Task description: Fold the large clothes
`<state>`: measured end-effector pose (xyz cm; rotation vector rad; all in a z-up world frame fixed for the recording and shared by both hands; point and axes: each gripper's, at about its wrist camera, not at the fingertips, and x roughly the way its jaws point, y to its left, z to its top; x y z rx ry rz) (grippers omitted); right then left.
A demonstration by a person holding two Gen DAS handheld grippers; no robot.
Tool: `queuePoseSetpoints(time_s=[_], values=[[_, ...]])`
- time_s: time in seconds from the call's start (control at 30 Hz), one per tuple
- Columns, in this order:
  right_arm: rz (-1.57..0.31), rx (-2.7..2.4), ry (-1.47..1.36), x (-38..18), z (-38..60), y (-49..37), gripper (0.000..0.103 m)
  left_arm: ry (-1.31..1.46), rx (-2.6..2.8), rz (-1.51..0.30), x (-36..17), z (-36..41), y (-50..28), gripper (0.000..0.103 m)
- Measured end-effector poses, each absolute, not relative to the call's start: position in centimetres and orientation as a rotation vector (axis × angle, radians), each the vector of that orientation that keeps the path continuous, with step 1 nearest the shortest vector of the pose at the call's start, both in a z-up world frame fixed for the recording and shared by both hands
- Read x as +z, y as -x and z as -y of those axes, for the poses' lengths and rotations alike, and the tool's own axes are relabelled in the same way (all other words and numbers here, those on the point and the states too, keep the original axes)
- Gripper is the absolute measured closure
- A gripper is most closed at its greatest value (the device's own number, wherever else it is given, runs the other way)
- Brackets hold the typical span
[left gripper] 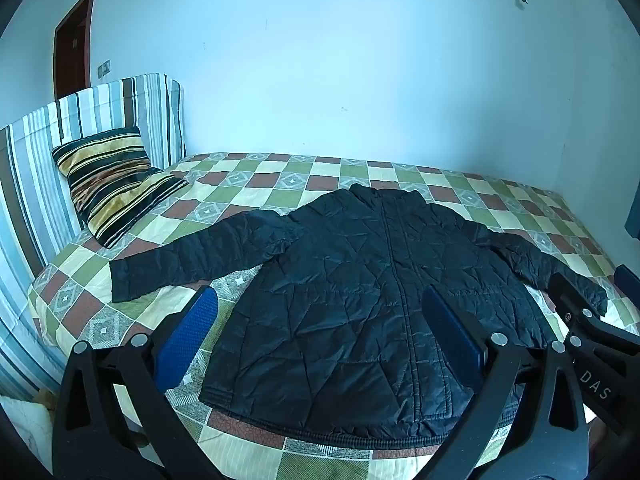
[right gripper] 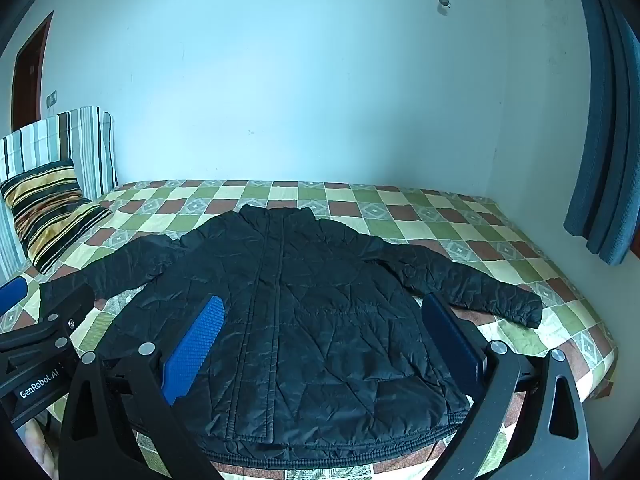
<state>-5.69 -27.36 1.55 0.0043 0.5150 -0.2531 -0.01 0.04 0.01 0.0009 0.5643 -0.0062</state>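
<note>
A black quilted jacket lies flat, front up, on the checked bedspread, both sleeves spread out to the sides. It also shows in the right wrist view. My left gripper is open and empty, held above the jacket's lower left part. My right gripper is open and empty, held above the jacket's lower right part. Each gripper shows at the edge of the other's view: the right one, the left one. Neither touches the jacket.
A striped pillow leans on the striped headboard at the left. A pale wall runs behind the bed. A blue curtain hangs at the right. A brown door stands at the far left.
</note>
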Motion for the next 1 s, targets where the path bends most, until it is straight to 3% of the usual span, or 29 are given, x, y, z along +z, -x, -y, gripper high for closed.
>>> queuePoseSetpoints(time_s=[1.0], values=[[-0.517, -0.253, -0.002, 1.37, 27.19, 5.64, 0.005, -0.006, -0.006, -0.575, -0.08, -0.02, -0.16, 0.002]])
